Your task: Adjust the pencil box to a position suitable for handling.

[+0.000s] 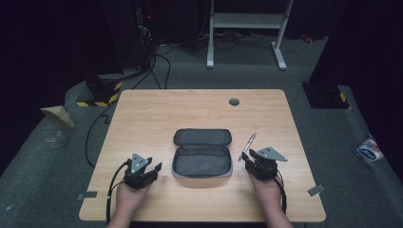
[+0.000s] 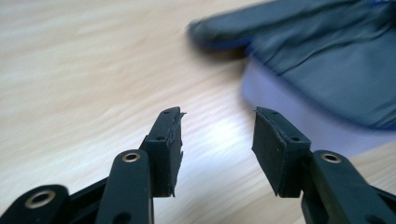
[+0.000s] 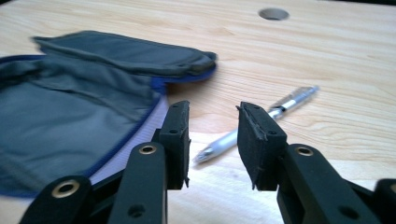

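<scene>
Both released: right hand-held gripper (image 3: pixel 214 140) is lining up on the pen (image 3: pixel 254 125) just ahead; left hand-held gripper (image 2: pixel 217 149) is idling beside the open case (image 2: pixel 327 70), ready for loading.

Left claw (image 1: pixel 153 169), right claw (image 1: pixel 250 157) agape

We look down from above our side of the table (image 1: pixel 142 109), facing forward, fairly far off, our two gripper cameras sit low and close to the wood, both looking toward the open pouch (image 1: pixel 202 153), shared by all three views.
</scene>
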Available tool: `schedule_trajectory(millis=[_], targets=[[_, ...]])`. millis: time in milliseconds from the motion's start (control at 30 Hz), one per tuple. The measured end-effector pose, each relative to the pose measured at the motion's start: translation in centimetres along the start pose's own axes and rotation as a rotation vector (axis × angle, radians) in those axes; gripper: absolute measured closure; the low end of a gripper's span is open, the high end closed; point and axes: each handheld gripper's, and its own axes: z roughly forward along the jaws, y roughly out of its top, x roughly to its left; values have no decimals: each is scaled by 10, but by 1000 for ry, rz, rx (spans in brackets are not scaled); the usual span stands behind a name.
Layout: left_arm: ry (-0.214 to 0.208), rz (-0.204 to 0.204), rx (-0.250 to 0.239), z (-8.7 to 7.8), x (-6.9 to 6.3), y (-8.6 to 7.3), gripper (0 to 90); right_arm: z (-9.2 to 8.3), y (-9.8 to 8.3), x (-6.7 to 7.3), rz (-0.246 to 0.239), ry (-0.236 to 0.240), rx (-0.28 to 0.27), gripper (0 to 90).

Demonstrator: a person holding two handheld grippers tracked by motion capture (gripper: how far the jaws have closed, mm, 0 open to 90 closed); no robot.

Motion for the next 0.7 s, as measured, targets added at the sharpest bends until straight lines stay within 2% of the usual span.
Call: schedule_trajectory(millis=[100, 133, 167, 267, 367, 700], targets=[[27, -5, 43, -1, 8, -11, 516, 12, 1, -4, 15, -25, 31, 582], [33, -7, 49, -1, 9, -13, 514, 19, 3, -5, 22, -35, 48, 540], [38, -11, 58, -1, 10, -15, 514, 19, 3, -5, 22, -35, 48, 540], [48, -16, 89, -2, 14, -24, 513, 30, 4, -6, 38, -43, 76, 456], [49, -28, 86, -5, 16, -27, 508, 40, 4, -3, 30, -63, 109, 390], [41, -24, 94, -7, 16, -30, 502, 55, 1, 5, -4, -101, 212, 386]])
